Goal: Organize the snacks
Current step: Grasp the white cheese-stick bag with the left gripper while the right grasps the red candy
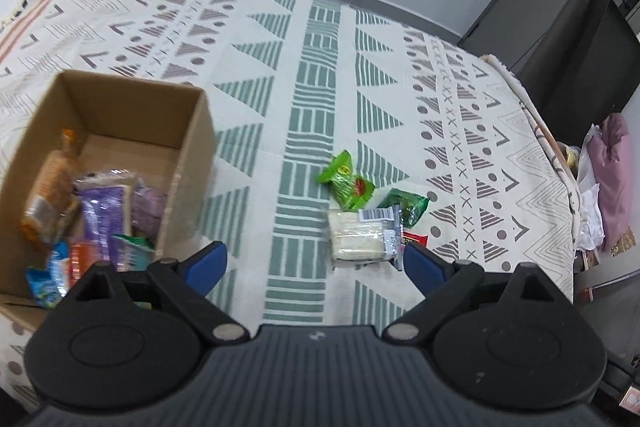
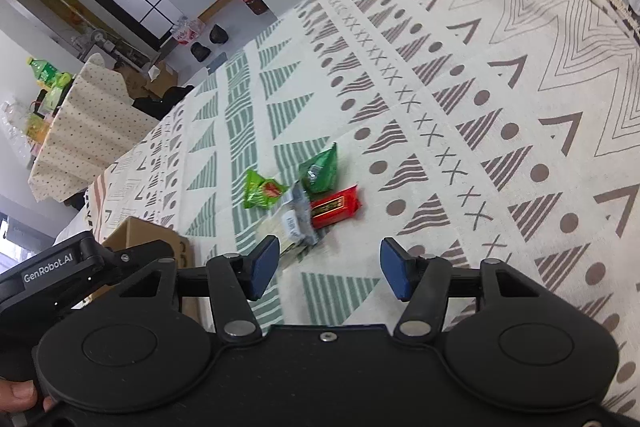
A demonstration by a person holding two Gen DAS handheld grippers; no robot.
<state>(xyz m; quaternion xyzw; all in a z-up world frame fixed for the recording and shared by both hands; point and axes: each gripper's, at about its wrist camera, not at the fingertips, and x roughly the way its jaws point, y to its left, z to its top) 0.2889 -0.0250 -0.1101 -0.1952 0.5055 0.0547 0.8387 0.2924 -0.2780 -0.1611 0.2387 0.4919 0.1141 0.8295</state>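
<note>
On a woven cloth [image 1: 320,75] of triangles and stripes lie crinkly packets — a pale wafer pack [image 1: 360,235], two green ones, a red bar [image 2: 335,207] plain only to the right camera. Only the left view looks into the cardboard box [image 1: 132,103] of snacks. Left gripper [image 1: 316,263] and right gripper [image 2: 328,267] both gape, empty.

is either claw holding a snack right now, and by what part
Nothing is held. The left claw and right claw both stand open over the cloth, with the loose snacks, such as the white packet, lying ahead of them untouched.
</note>
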